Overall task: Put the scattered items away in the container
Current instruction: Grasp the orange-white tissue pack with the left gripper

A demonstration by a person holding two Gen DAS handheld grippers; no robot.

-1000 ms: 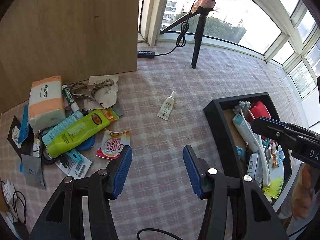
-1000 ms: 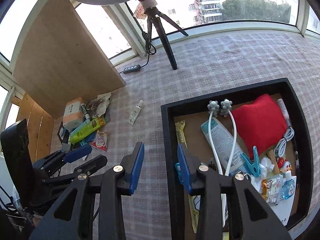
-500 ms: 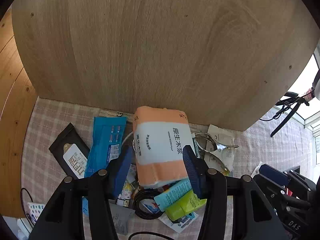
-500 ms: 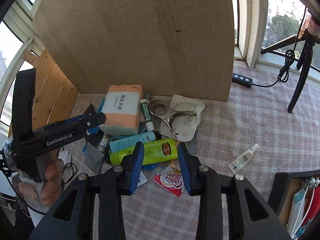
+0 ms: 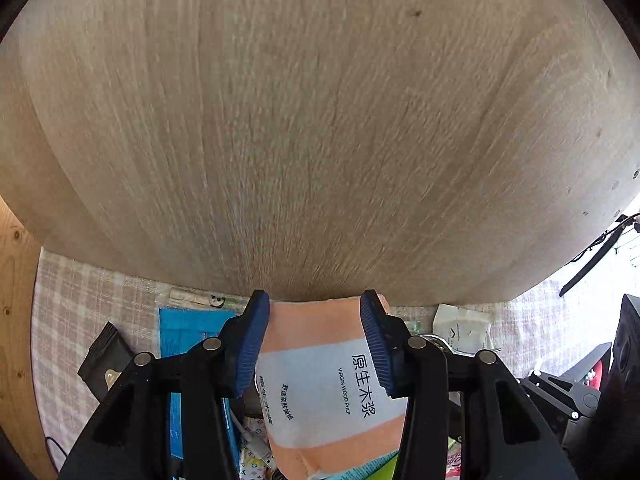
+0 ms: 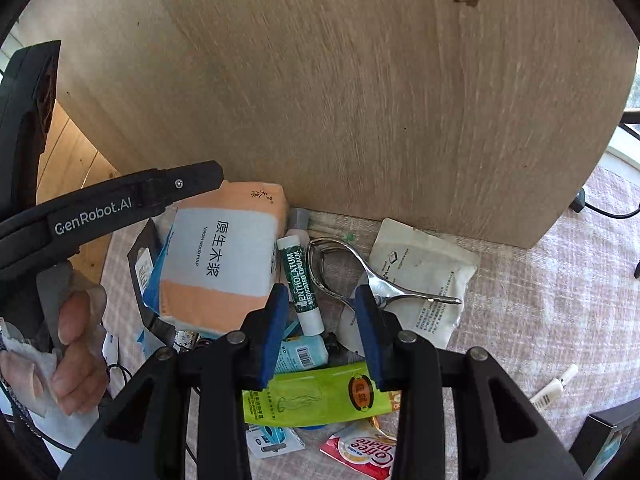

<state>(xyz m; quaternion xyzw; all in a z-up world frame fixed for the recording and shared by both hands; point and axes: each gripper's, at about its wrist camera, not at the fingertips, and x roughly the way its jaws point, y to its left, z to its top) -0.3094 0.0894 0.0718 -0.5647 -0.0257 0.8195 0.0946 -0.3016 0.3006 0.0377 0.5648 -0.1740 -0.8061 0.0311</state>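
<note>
Wooden board (image 5: 320, 120) stands behind the clutter on checked cloth (image 6: 540, 280). Tissue pack (image 5: 320, 380) lies against its foot, between the left gripper (image 5: 316, 344) pads, jaws closing around it. Right gripper (image 6: 322, 332) hangs part-open and empty over lip balm tube (image 6: 302, 280) and metal tongs (image 6: 360, 272), arms spread apart.

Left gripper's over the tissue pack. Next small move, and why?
Probably finish closing the left gripper on the tissue pack, then lift. Its jaws are closing with the pack between the blue pads, which look at or near its sides. The pack lies on top of the pile against the wooden board, so it should lift free.
</note>
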